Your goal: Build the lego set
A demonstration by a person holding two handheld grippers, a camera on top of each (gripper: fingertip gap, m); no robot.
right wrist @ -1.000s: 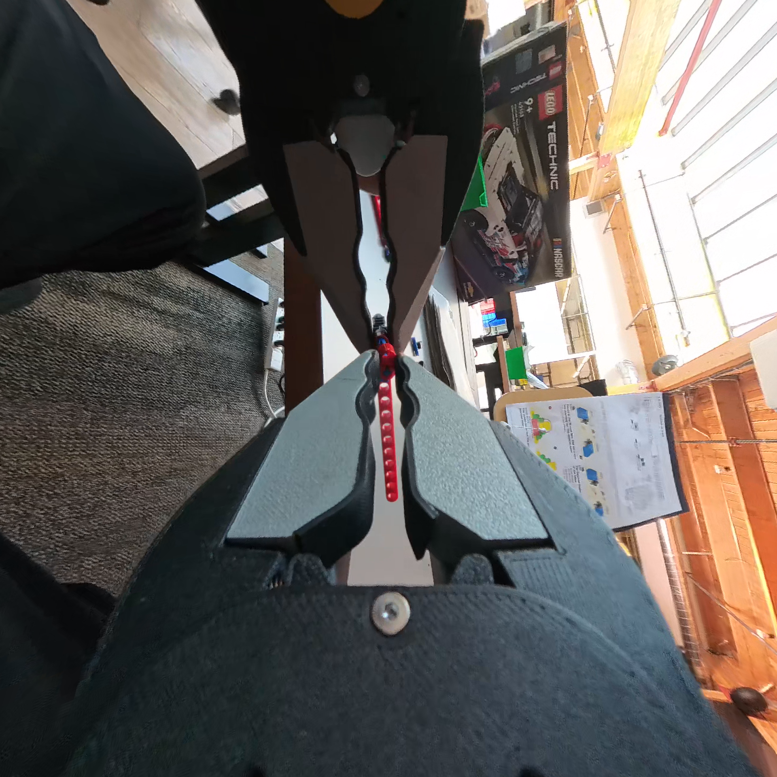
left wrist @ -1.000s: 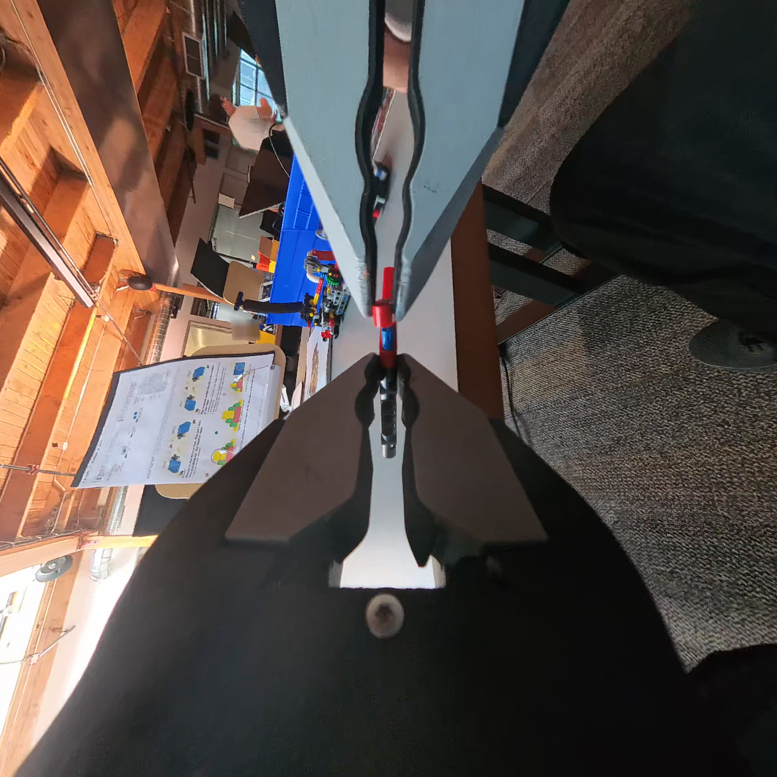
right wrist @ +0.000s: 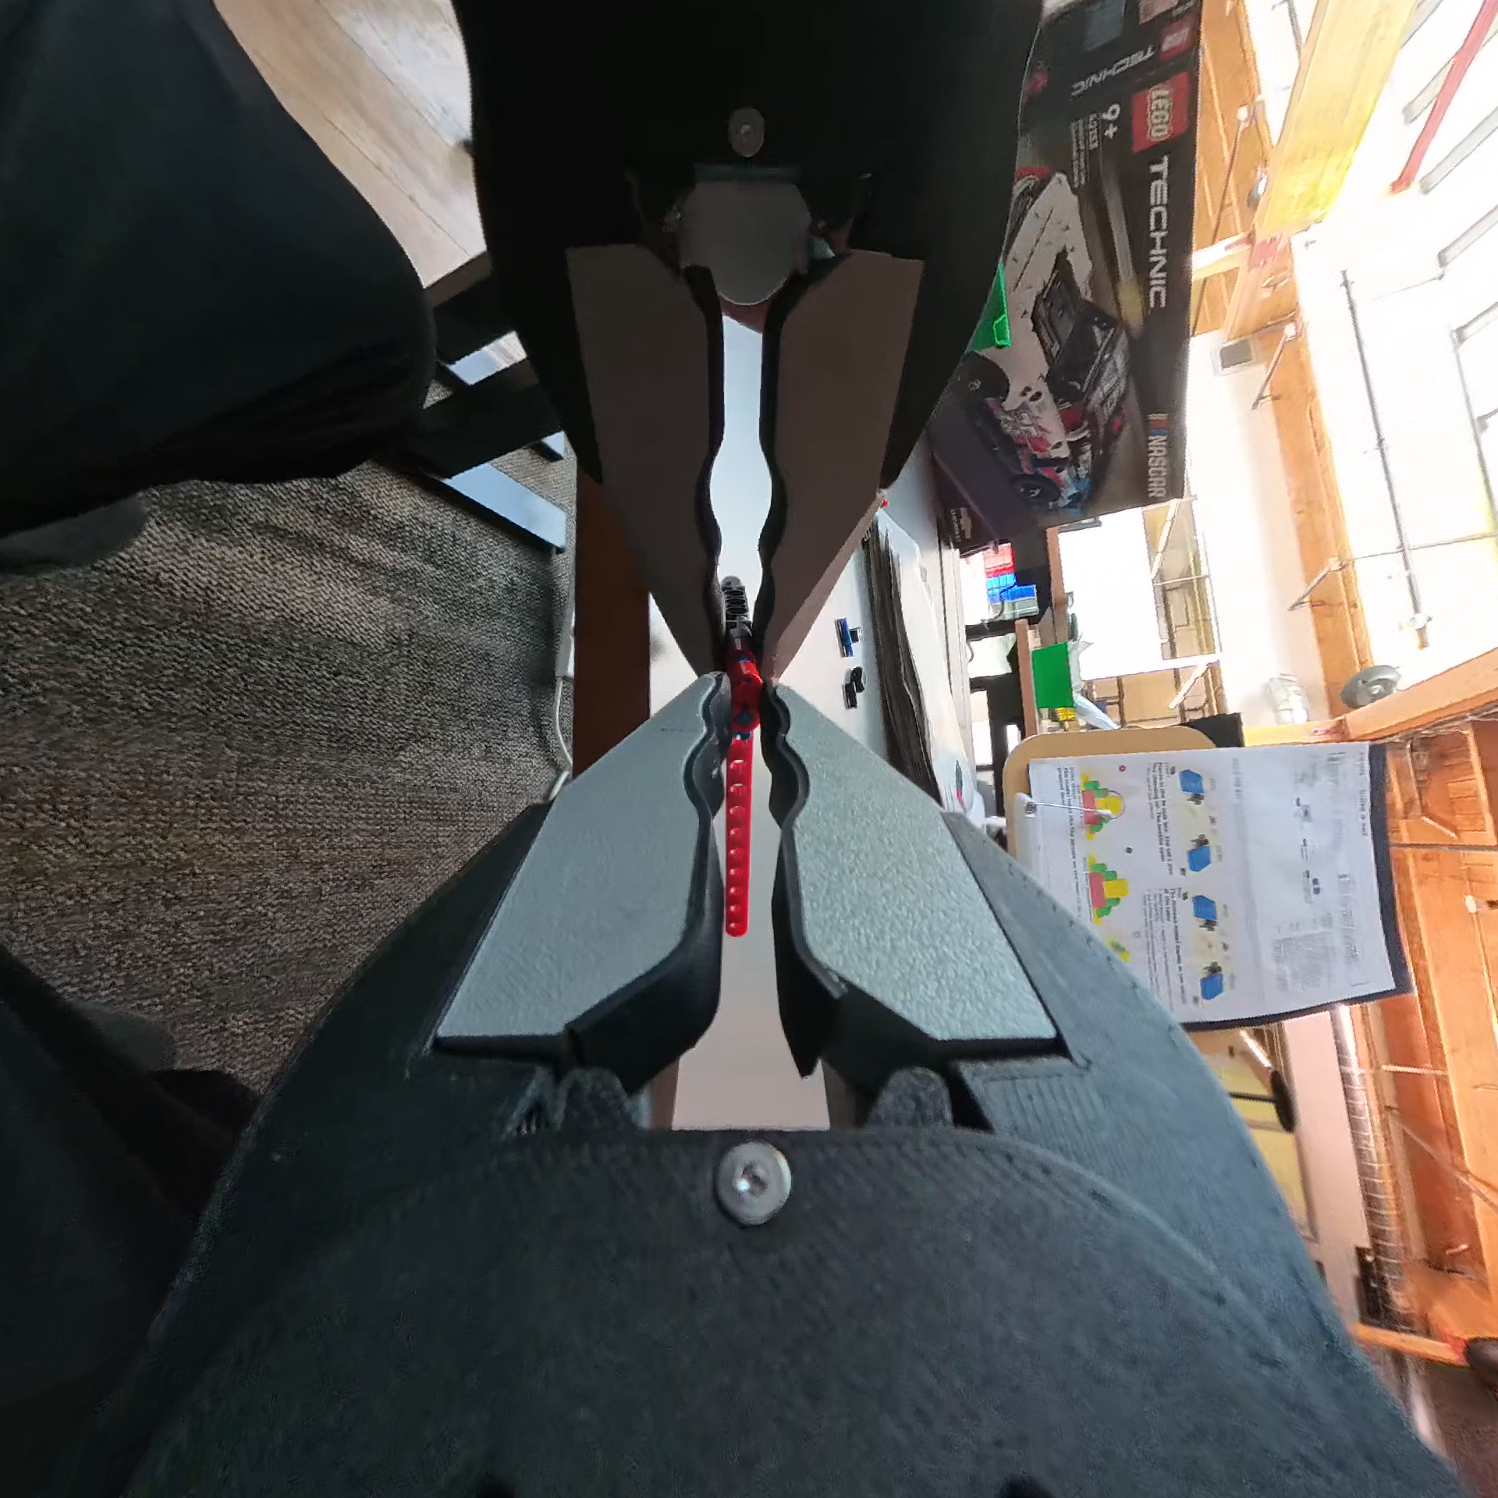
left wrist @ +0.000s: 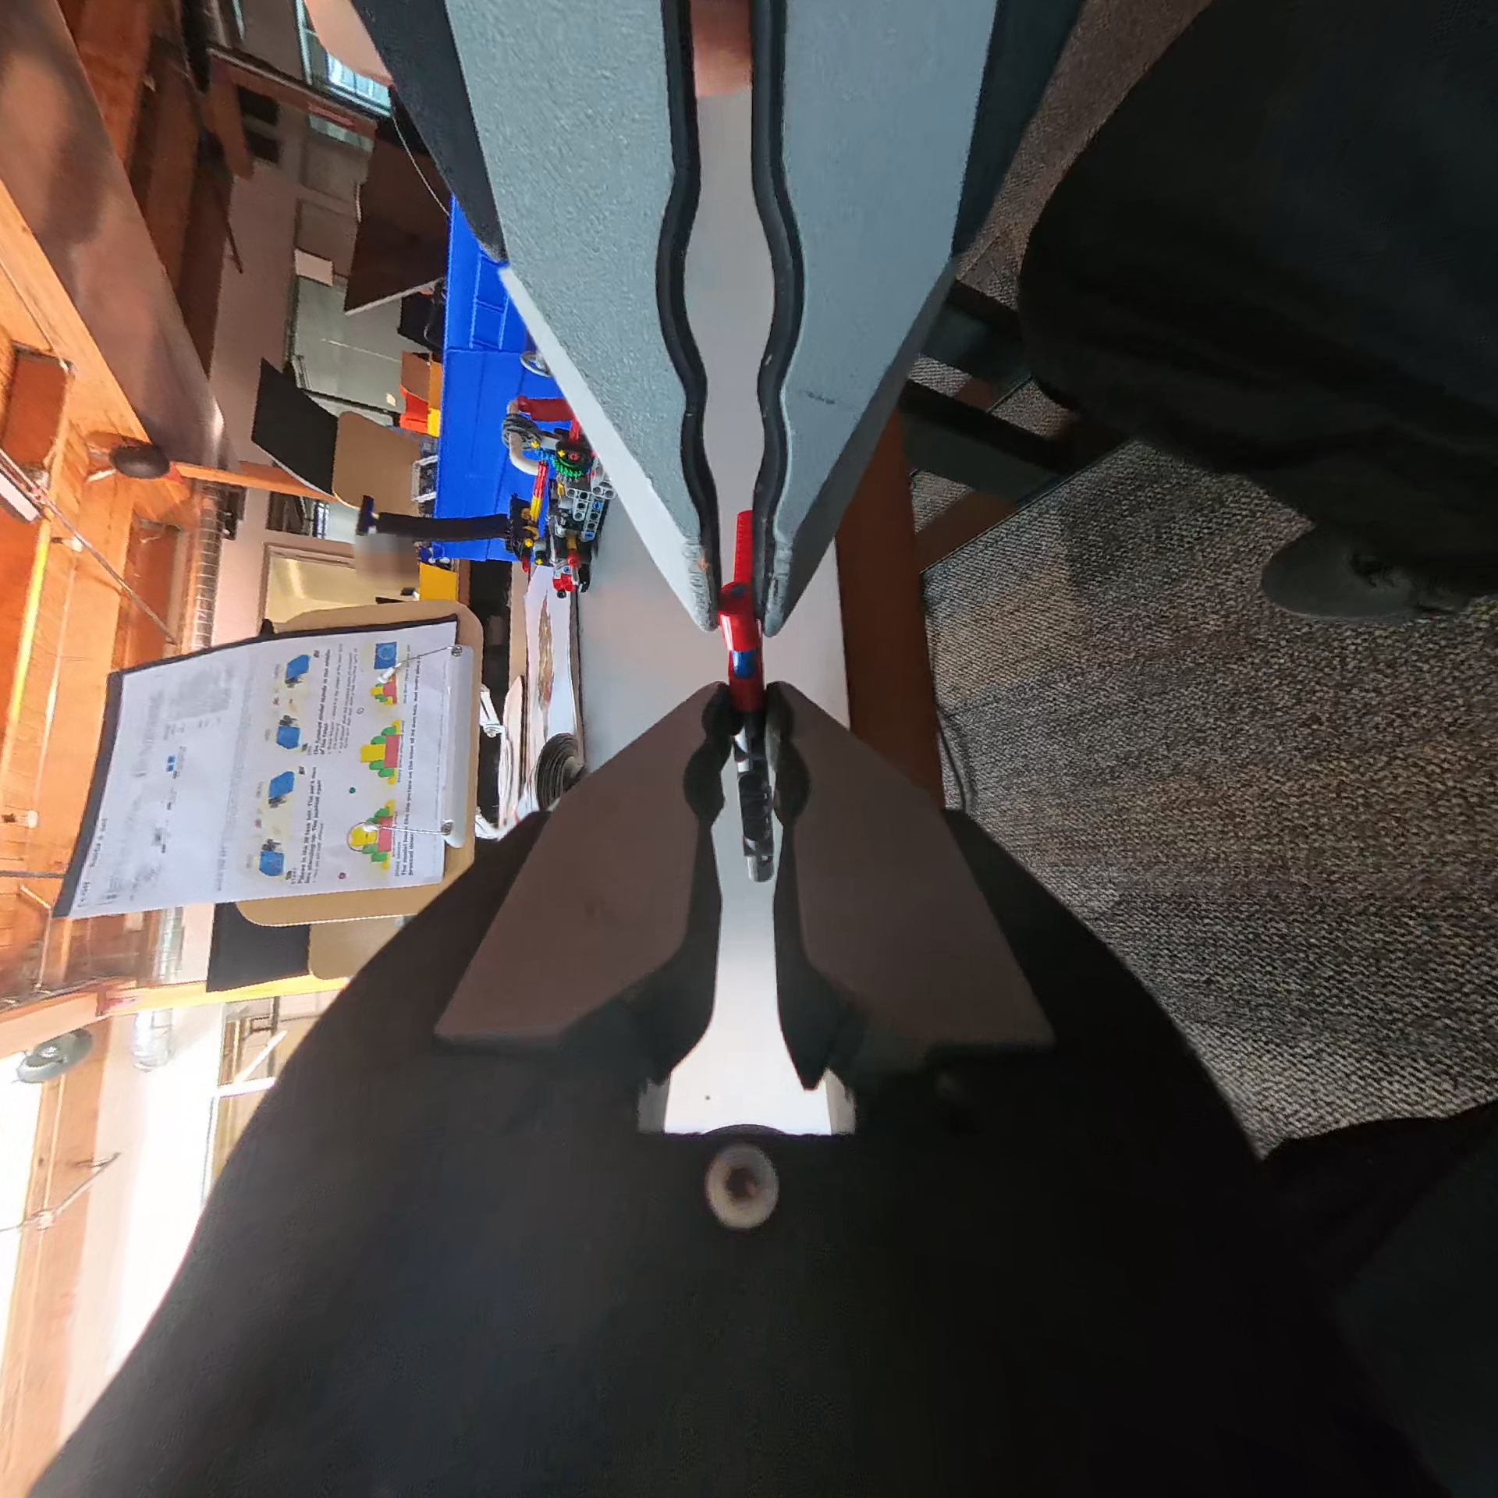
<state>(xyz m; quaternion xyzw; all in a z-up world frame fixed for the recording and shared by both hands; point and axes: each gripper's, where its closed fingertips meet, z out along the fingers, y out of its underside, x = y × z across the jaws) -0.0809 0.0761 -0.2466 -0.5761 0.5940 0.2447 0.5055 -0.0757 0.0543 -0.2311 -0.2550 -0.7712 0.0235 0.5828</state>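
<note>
The two grippers meet tip to tip above the white table (left wrist: 640, 648). My left gripper (left wrist: 744, 697), with brown fingers, is shut on a thin black toy beam (left wrist: 754, 802) that runs back between its pads. My right gripper (right wrist: 742, 689), with grey fingers, is shut on a long red beam with holes (right wrist: 738, 827). A red connector with a blue pin (left wrist: 742, 640) joins the two pieces between the fingertips. The right gripper (left wrist: 738, 616) also shows from above in the left wrist view. The left gripper (right wrist: 738, 648) and the black beam (right wrist: 734, 604) show in the right wrist view.
A colourful toy model (left wrist: 567, 502) and a blue bin (left wrist: 478, 405) stand farther along the table. An instruction sheet on a board (left wrist: 267, 770) stands behind. A large toy set box (right wrist: 1094, 284) and small loose parts (right wrist: 851, 685) are on the table. Grey carpet (left wrist: 1216, 770) lies below.
The grey right gripper has drawn slightly nearer to the left gripper's tips. Both grasps stay the same and the joined pieces stay between them.
</note>
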